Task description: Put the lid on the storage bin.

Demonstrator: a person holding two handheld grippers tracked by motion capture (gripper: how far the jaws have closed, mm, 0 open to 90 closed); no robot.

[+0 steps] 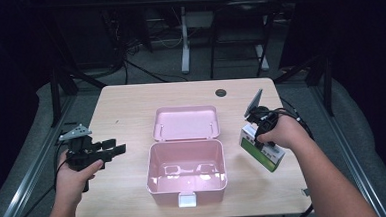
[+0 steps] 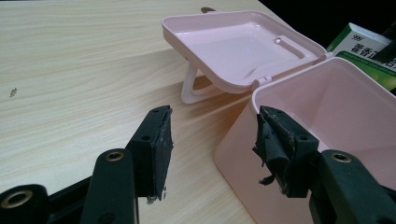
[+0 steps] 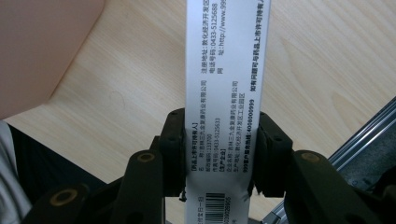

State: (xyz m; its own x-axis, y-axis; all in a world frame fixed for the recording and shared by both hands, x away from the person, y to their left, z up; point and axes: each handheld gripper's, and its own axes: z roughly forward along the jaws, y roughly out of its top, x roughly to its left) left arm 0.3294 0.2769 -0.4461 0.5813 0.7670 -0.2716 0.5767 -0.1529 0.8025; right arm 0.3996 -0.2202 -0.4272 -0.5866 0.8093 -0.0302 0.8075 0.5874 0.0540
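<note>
The medicine carton (image 1: 262, 147), white with a green panel, is up off the table, clamped in the right gripper (image 1: 256, 130) on the right side of the table, just beside the pink box (image 1: 186, 173). From the right gripper view the two black jaws press against the carton's (image 3: 223, 107) opposite narrow sides, with its white printed face (small text and a barcode near the bottom) running straight up between them. The wooden table (image 3: 308, 74) lies underneath, and a curve of the pink box (image 3: 42, 51) sits off in the upper left corner of that view.

The pink box stands in the middle of the table with its lid (image 1: 185, 122) thrown fully back, lying away from the person behind the hollow body. A small white latch (image 1: 187, 200) shows on the front wall nearest the person.

On the left, the left gripper (image 1: 117, 146) is held over the table (image 1: 125, 102), near the box's left wall and apart from it. Its jaws stand spread with nothing between them; in the left gripper view the box's (image 2: 327, 112) near corner lies beyond the right-hand jaw, the lid (image 2: 243, 49) farther off, propped on its white handle (image 2: 196, 88), and a bit of the carton (image 2: 362, 51) shows behind the box.
</note>
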